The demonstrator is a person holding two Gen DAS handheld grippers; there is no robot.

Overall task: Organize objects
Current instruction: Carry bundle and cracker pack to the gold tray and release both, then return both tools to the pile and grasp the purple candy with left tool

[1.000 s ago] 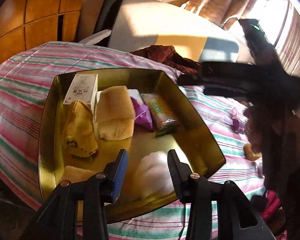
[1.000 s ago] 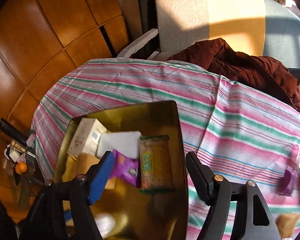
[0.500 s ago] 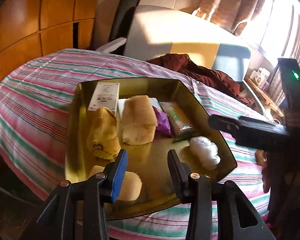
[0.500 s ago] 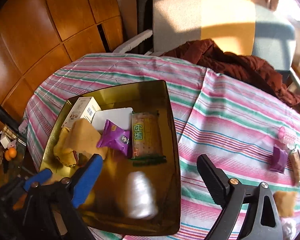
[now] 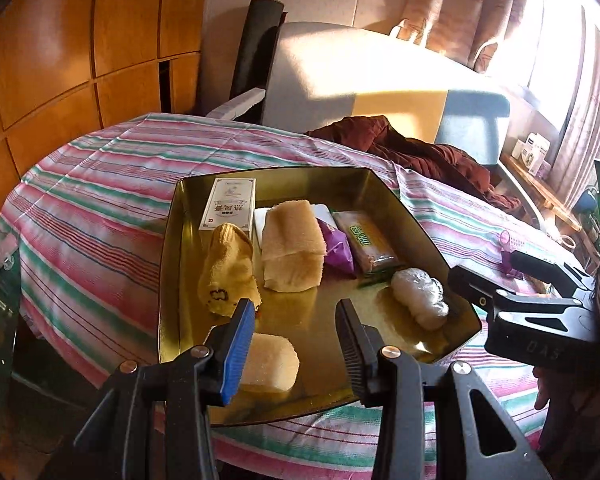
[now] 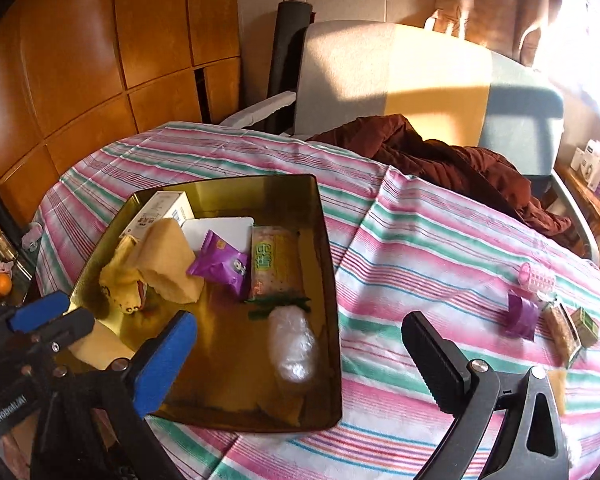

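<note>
Left wrist view: left tongs [image 5: 296, 332] hover part-open and empty over the glossy gold metal tray [image 5: 416, 216] on the striped cloth table [image 5: 100, 208], with a crinkly clear-wrapped white bundle [image 5: 420, 298] lying at the tray's right corner beside a folded terry towel [image 5: 292, 252]. Right wrist view: right tongs [image 6: 300, 354], jaws just opened wide and released, stand empty above the bundle [image 6: 292, 350], which rests in the tray [image 6: 328, 240] below a flat rectangular biscuit packet [image 6: 274, 264].

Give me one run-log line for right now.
right gripper: jaws just opened, empty | left gripper: narrow gap, empty | white plastic bundle: lying in gold tray | curler: on cloth
</note>
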